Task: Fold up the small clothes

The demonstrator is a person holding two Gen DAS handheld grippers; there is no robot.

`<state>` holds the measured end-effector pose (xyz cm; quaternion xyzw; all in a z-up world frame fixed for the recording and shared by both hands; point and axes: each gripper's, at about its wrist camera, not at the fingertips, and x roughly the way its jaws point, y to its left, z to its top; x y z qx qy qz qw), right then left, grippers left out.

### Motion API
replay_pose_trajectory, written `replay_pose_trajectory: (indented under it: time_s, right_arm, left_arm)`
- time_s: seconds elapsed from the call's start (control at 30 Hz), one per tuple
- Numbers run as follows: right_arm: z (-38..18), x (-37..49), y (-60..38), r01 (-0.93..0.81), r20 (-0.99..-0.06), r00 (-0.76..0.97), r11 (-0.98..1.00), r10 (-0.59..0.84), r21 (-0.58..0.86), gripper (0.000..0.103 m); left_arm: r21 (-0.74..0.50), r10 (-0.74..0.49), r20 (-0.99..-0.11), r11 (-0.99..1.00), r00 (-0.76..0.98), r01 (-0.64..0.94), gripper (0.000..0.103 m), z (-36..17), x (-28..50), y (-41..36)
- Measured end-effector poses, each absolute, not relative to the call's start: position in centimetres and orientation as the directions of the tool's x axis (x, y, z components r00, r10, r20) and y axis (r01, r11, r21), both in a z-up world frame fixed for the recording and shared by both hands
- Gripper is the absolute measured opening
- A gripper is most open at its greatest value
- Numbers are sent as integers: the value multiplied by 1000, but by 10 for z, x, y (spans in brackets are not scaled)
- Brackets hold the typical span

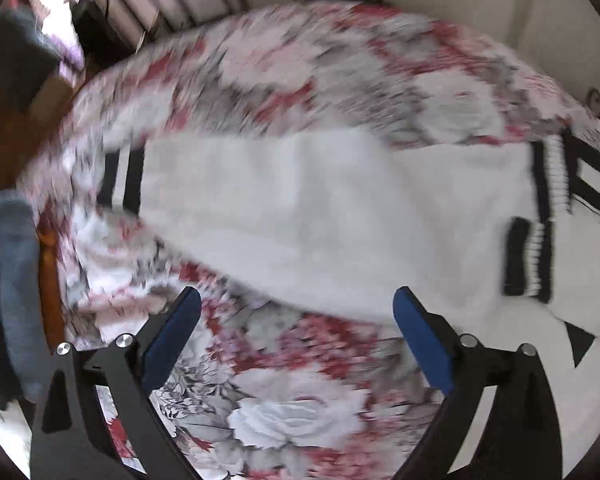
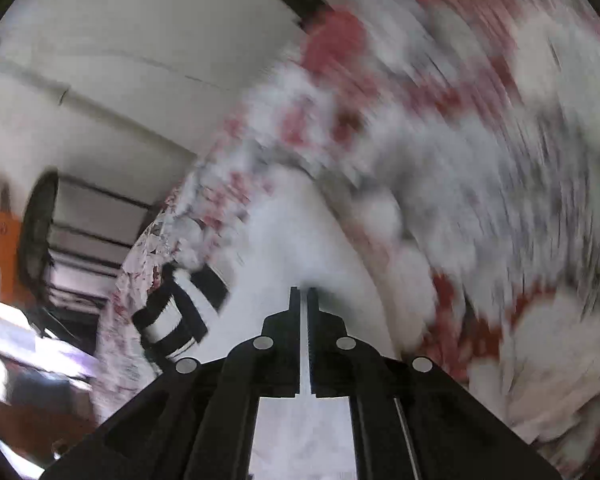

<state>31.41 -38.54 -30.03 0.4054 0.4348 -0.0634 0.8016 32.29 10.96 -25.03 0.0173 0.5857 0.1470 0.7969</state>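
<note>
The left gripper (image 1: 296, 312) has its jaws spread wide, and nothing lies between the two blue pads (image 1: 172, 336). It hangs over the floral bedspread (image 1: 300, 420), pointing steeply down. Just ahead of its fingertips lies the white garment (image 1: 320, 208), stretched across the view from one side to the other. The near edge of the white cloth runs slantwise close to the right-hand pad; whether that pad touches it cannot be told, since the picture is blurred. A sleeve with a black-and-white striped cuff (image 1: 122, 178) reaches out ahead and to the left of the gripper. More striped trim (image 1: 548, 184) sits ahead and to the right. Between the fingers and behind them is bare bedspread, so there is open room on that side. To the far left of the gripper the bed ends at a wooden edge (image 1: 50, 280).

The right gripper (image 2: 304, 296) has its jaws nearly closed, with only a thin gap between them. White cloth (image 2: 296, 248) fills that gap and spreads just ahead of the tips, so the jaws appear to pinch a fold of the garment. Left of the tips lie striped cuffs (image 2: 180, 312). To the right the bedspread (image 2: 480, 200) spreads wide, heavily blurred. Beyond the bed's far edge stands a pale wall (image 2: 120, 60).
</note>
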Motion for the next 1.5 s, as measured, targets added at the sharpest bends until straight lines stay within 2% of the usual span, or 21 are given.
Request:
replay_pose_trajectory:
  time_s: [0.07, 0.13, 0.23, 0.3, 0.33, 0.4, 0.47, 0.53, 0.57, 0.67, 0.7, 0.77, 0.87, 0.93, 1.07, 1.2, 1.23, 1.27, 1.33, 1.5]
  right_arm:
    - [-297, 325, -389, 470, -749, 614, 647, 249, 600, 5]
    - [-307, 345, -392, 524, -810, 545, 666, 216, 531, 0]
    - [-325, 359, -395, 545, -845, 487, 680, 219, 490, 0]
    - [-313, 360, -388, 536, -860, 478, 717, 177, 446, 0]
    - [-305, 359, -380, 530, -861, 487, 733, 149, 426, 6]
    - [-283, 345, -360, 496, -841, 525, 757, 130, 427, 8]
    - [-270, 332, -339, 431, -815, 549, 772, 187, 468, 18]
    - [-264, 314, -310, 377, -817, 538, 808, 206, 452, 47]
    - [-269, 306, -294, 354, -844, 501, 846, 189, 399, 51]
    - [-314, 298, -273, 347, -916, 363, 888, 170, 302, 52]
    - [-318, 291, -271, 340, -911, 382, 894, 154, 293, 46]
    - [-300, 284, -262, 330, -914, 389, 909, 113, 253, 45]
    - [-269, 270, -260, 321, -867, 445, 863, 225, 389, 47]
    - [-245, 259, -251, 287, -826, 506, 854, 249, 434, 50]
    - [-235, 246, -246, 225, -800, 522, 858, 294, 462, 51]
    - [-244, 240, -241, 220, -827, 488, 878, 278, 425, 51]
    - [-244, 238, -245, 227, -827, 482, 870, 290, 438, 51]
    - [-247, 232, -248, 235, -827, 480, 865, 293, 443, 51]
    - [-245, 231, -252, 242, -820, 488, 856, 299, 456, 51]
    - [-228, 234, -253, 209, -799, 527, 867, 289, 452, 51]
  left_arm:
    - [125, 187, -955, 958, 230, -259, 94, -258, 311, 130]
    - [59, 127, -969, 952, 210, -300, 94, -264, 307, 146]
    - [66, 143, -969, 936, 202, -345, 94, -265, 311, 165]
    - [47, 136, -969, 919, 205, -391, 94, -265, 313, 180]
    - [28, 122, -971, 912, 206, -409, 94, -265, 313, 188]
    - [-25, 81, -973, 893, 215, -449, 94, -265, 312, 203]
    - [-55, 66, -972, 870, 226, -489, 94, -264, 313, 218]
    - [-83, 55, -969, 847, 242, -526, 94, -265, 315, 232]
    - [-95, 50, -968, 836, 247, -541, 94, -266, 316, 238]
    - [-161, 6, -963, 792, 270, -589, 94, -274, 319, 256]
    - [-180, -6, -960, 782, 281, -597, 94, -274, 322, 259]
    - [-218, -26, -949, 772, 314, -597, 94, -268, 327, 267]
    - [-322, -95, -917, 750, 387, -577, 94, -259, 334, 281]
    - [-380, -124, -895, 714, 429, -588, 94, -257, 346, 294]
    - [-436, -148, -866, 689, 477, -578, 92, -268, 326, 300]
    - [-503, -162, -826, 645, 540, -576, 88, -280, 299, 307]
    - [-514, -163, -817, 640, 554, -571, 81, -279, 301, 308]
    - [-518, -165, -813, 643, 559, -563, 67, -277, 304, 307]
    - [-531, -185, -806, 646, 562, -549, 54, -278, 301, 308]
    - [-522, -178, -811, 652, 558, -551, 54, -281, 310, 301]
